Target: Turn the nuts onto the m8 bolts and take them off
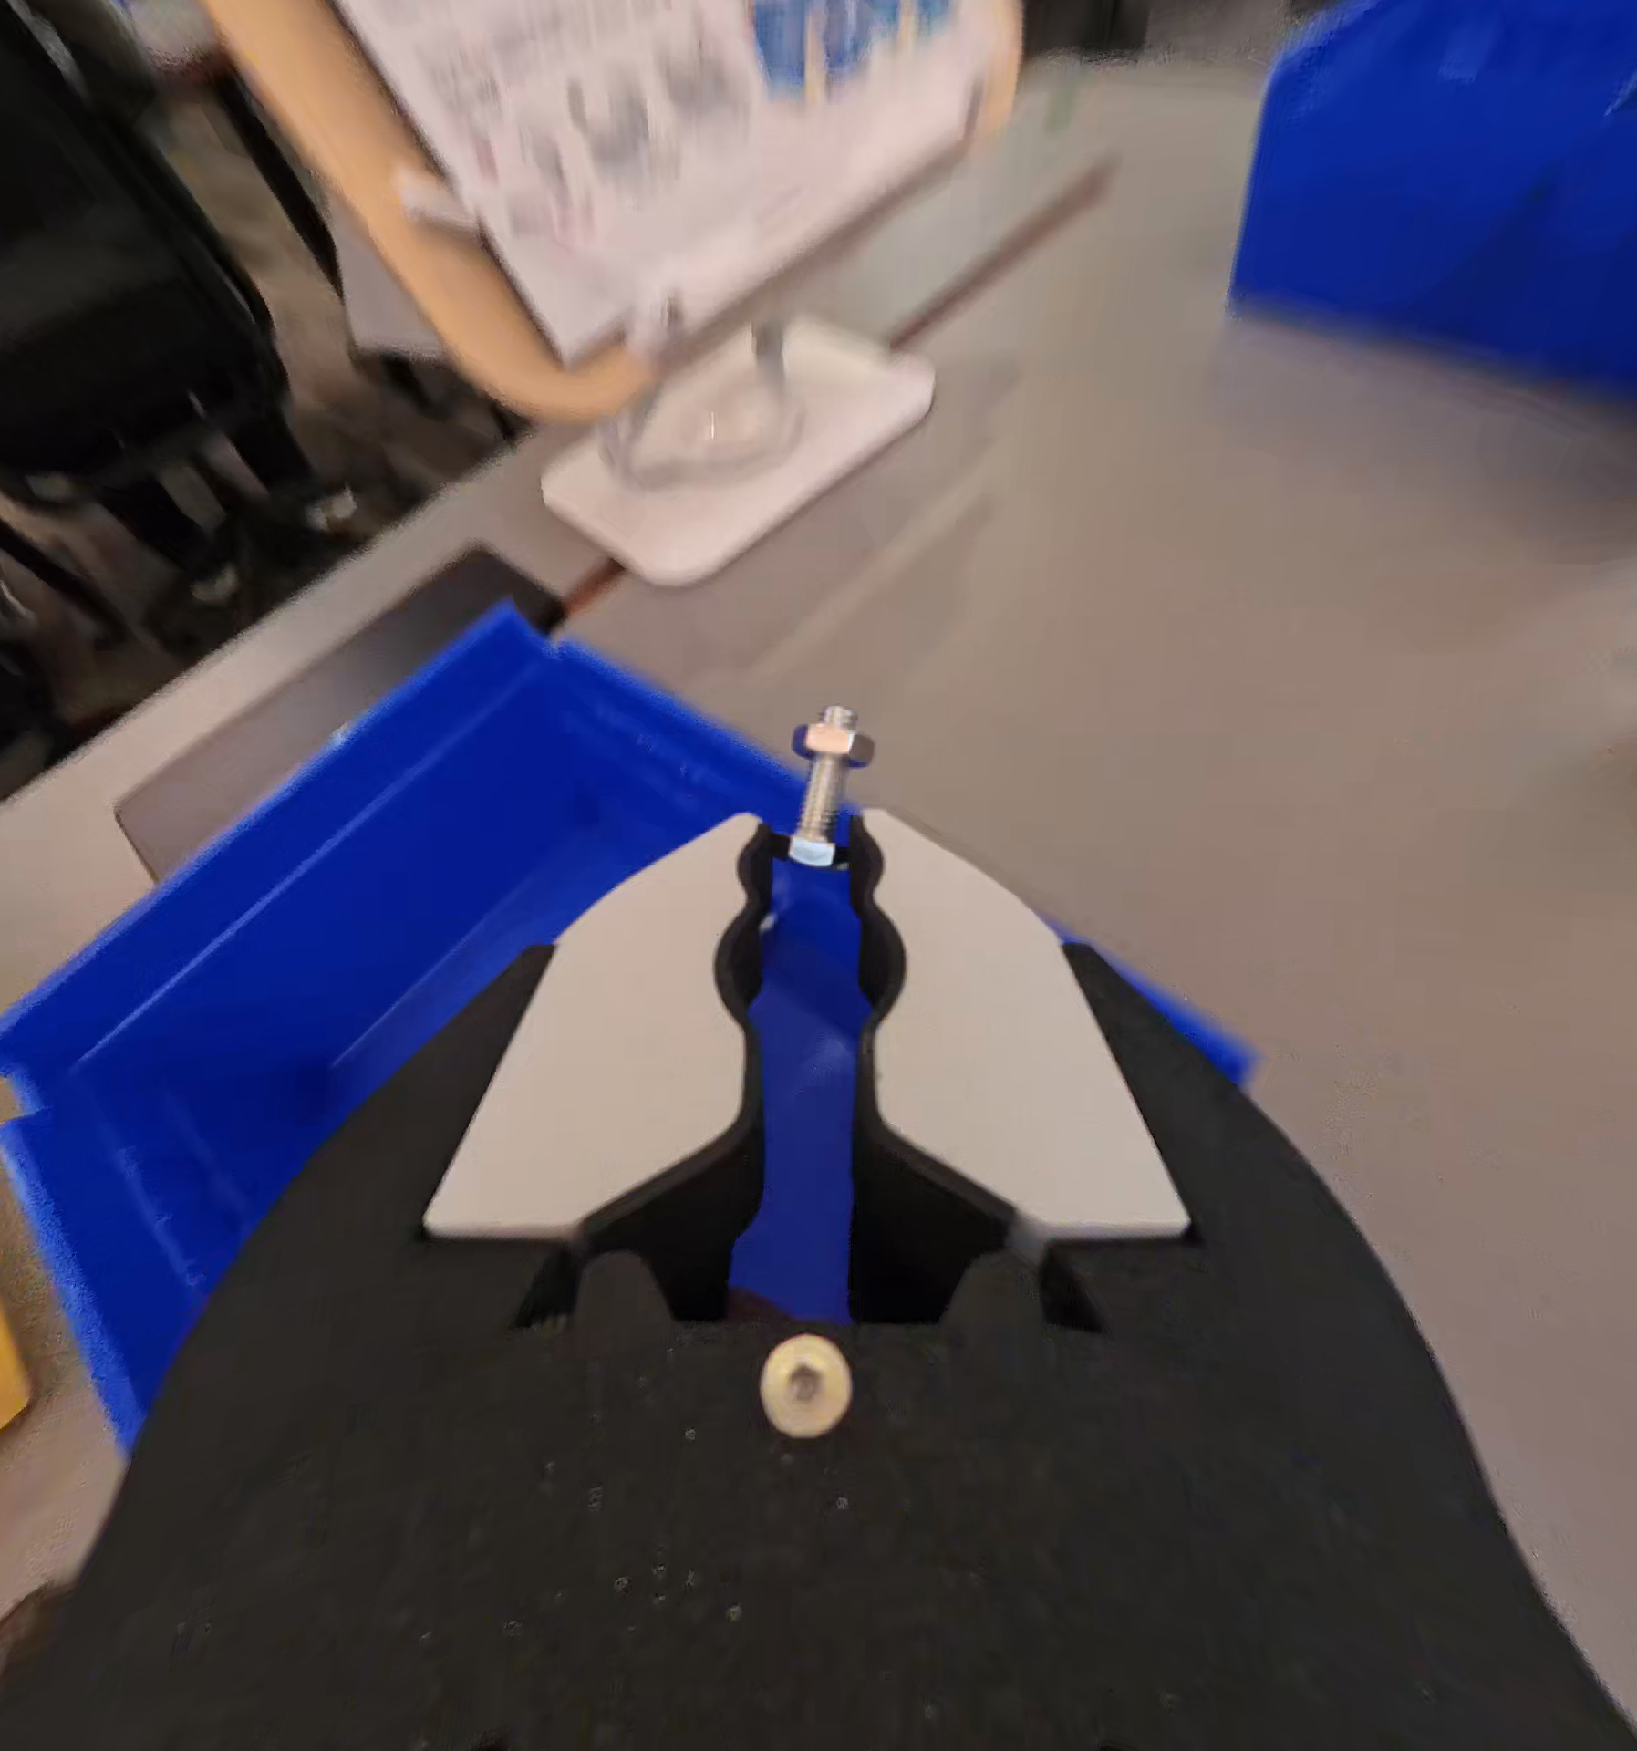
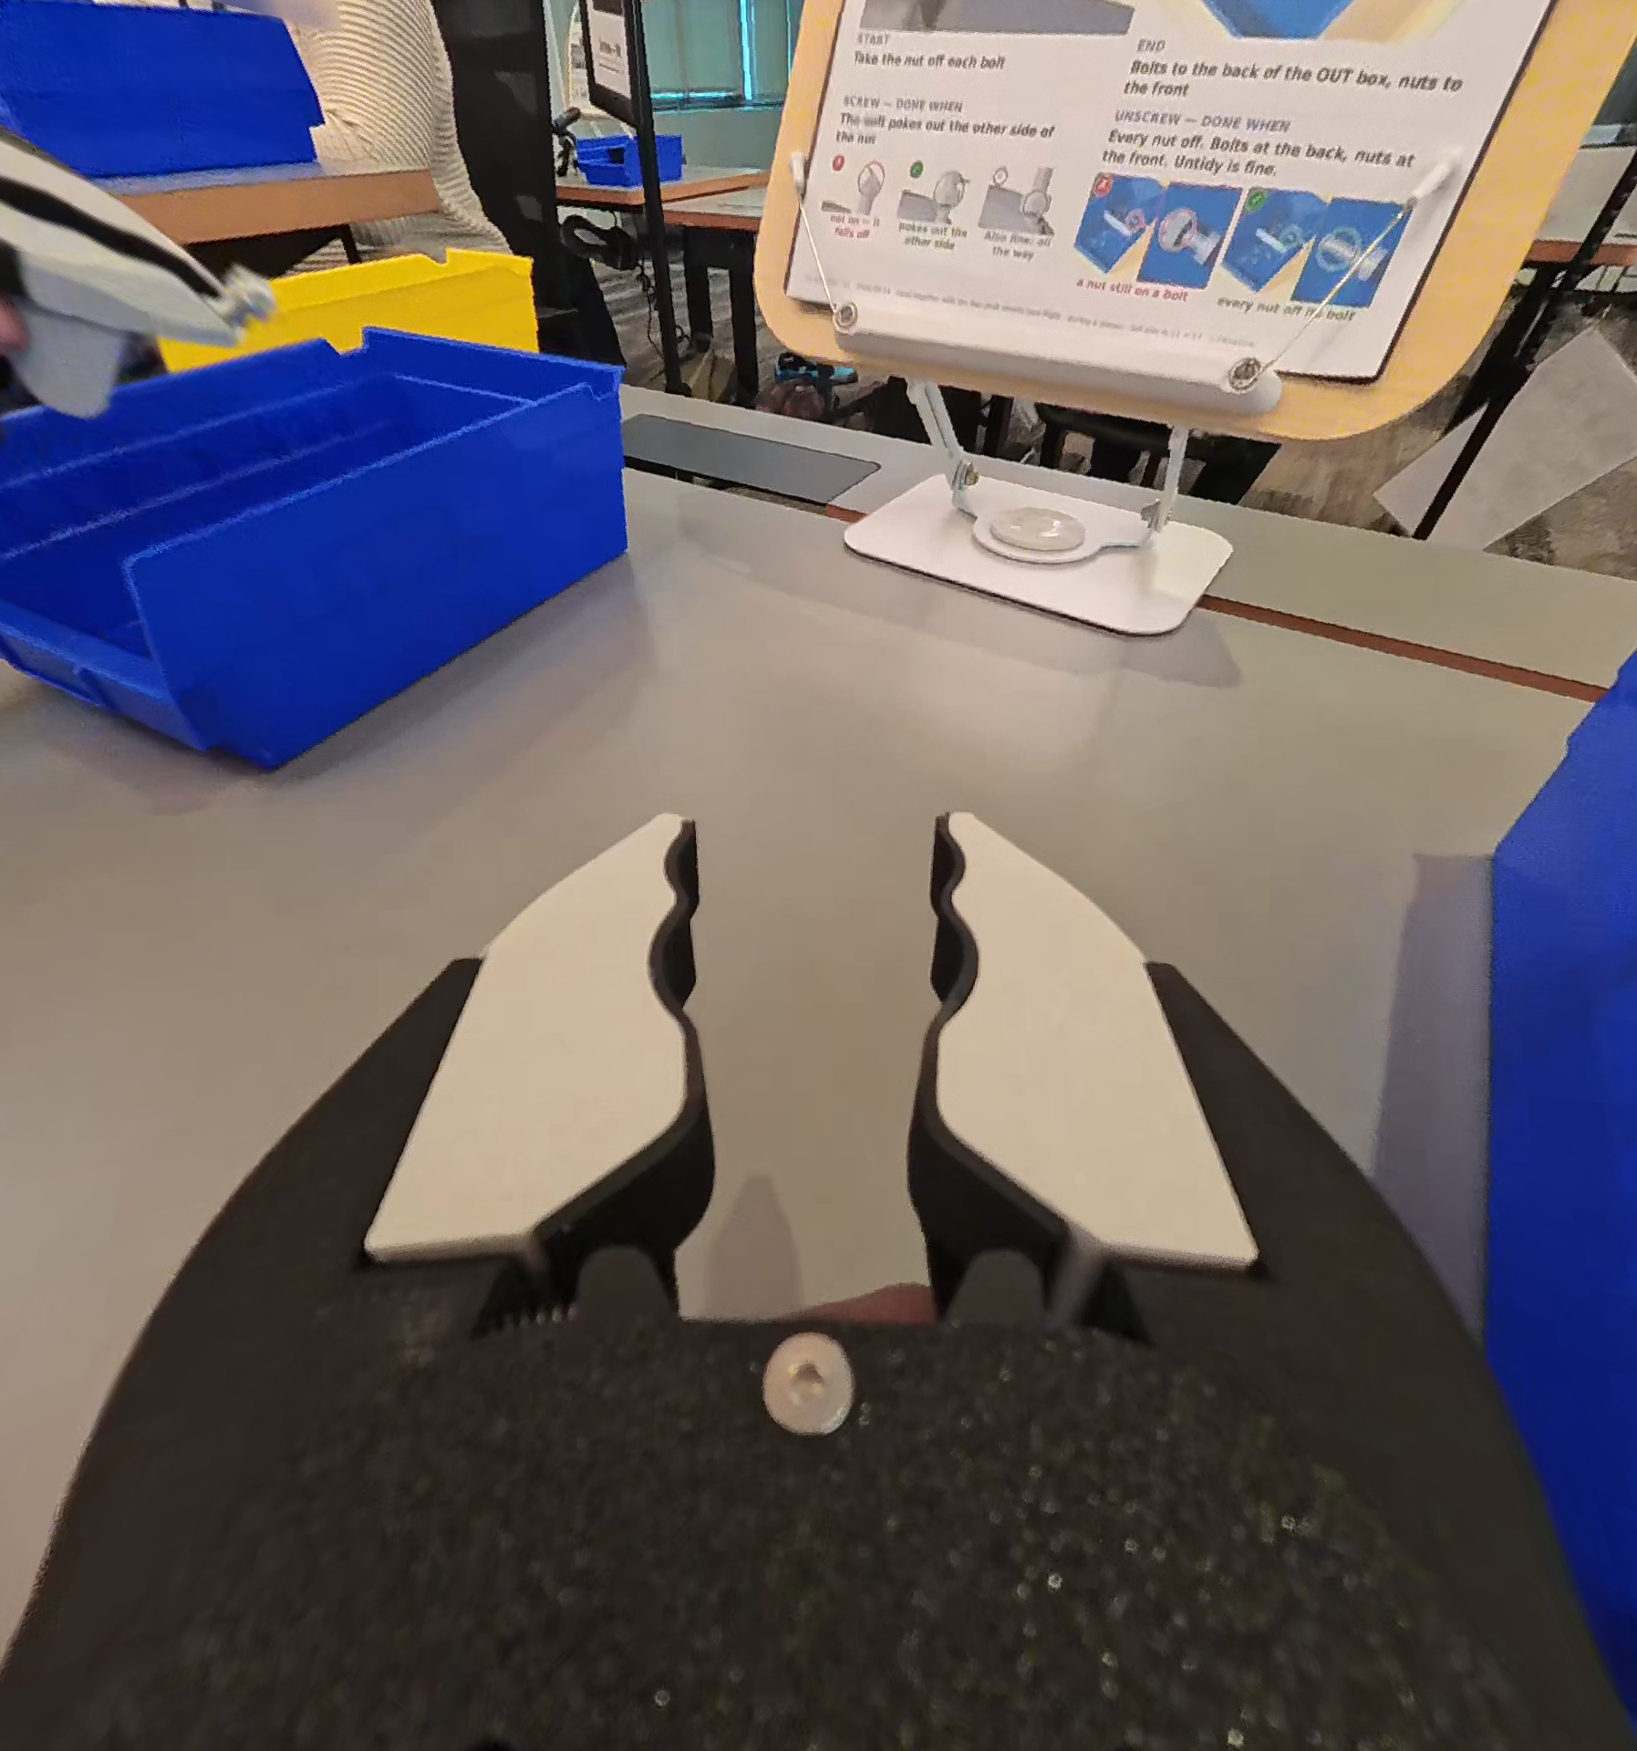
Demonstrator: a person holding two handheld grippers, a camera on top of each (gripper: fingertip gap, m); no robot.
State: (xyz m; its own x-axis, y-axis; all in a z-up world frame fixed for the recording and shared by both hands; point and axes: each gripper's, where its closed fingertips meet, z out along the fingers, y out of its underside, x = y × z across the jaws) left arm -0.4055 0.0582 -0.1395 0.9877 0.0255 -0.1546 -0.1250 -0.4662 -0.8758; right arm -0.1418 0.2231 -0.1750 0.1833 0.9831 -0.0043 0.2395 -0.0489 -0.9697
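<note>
My left gripper (image 1: 809, 839) is shut on the head of a silver bolt (image 1: 819, 791). The bolt sticks forward out of the fingertips, with a nut (image 1: 835, 746) threaded near its far end. The gripper holds it above a blue bin (image 1: 322, 910). In the right wrist view, the left gripper (image 2: 250, 298) shows at the far left over the same blue bin (image 2: 369, 568), with the bolt at its tip. My right gripper (image 2: 814, 834) is open and empty, low over the grey table (image 2: 795, 720).
A second blue bin (image 2: 1601, 1042) stands at the right, also in the left wrist view (image 1: 1477, 171). An instruction sheet on a wooden board (image 2: 1127, 189) sits on a white stand (image 2: 1042, 559) at the back. A yellow bin (image 2: 369, 294) is behind the left blue bin. Spacing between my two grippers at the tips: around 30 cm.
</note>
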